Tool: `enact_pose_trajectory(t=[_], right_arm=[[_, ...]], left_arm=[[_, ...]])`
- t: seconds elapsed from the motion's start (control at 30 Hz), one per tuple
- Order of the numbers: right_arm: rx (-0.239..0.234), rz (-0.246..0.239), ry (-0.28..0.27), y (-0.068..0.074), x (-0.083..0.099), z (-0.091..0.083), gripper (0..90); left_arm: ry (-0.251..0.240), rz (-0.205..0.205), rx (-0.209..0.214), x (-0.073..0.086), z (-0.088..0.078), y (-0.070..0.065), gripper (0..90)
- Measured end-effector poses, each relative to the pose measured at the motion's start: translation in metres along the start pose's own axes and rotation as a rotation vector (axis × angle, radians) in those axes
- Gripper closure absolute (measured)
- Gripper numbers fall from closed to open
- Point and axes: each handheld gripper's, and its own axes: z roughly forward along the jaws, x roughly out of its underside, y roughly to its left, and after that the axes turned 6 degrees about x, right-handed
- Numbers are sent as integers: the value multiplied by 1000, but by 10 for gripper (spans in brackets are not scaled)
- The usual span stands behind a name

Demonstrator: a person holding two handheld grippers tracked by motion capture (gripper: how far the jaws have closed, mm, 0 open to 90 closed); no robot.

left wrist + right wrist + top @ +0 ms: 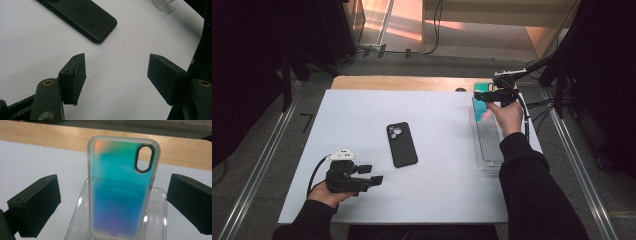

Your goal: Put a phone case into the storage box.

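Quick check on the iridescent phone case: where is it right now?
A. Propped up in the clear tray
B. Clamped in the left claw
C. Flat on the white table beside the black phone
A: the iridescent phone case leans upright in the clear tray, between the right claw's open jaws, untouched.

Iridescent teal phone case (122, 187) propped upright in clear tray (160, 220).

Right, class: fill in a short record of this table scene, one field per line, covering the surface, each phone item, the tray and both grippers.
surface: white board on a wooden table
black phone: lying flat, camera side up, mid-board
iridescent phone case: propped upright in the clear tray
left gripper: jaws apart, nothing between them, short of the black phone
right gripper: jaws wide, either side of the case, pads clear of it
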Motion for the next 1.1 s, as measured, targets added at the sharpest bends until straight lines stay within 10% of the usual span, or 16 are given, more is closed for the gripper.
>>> enact_pose_trajectory(t=[0.57,1.1], right_arm=[[-248,-112,-57,32,29,-61,108],[-475,-189,15,47,62,-87,133]], left_arm=[[-2,-22,-6,-3,-2,1,311],[-3,-29,23,-7,-3,1,311]])
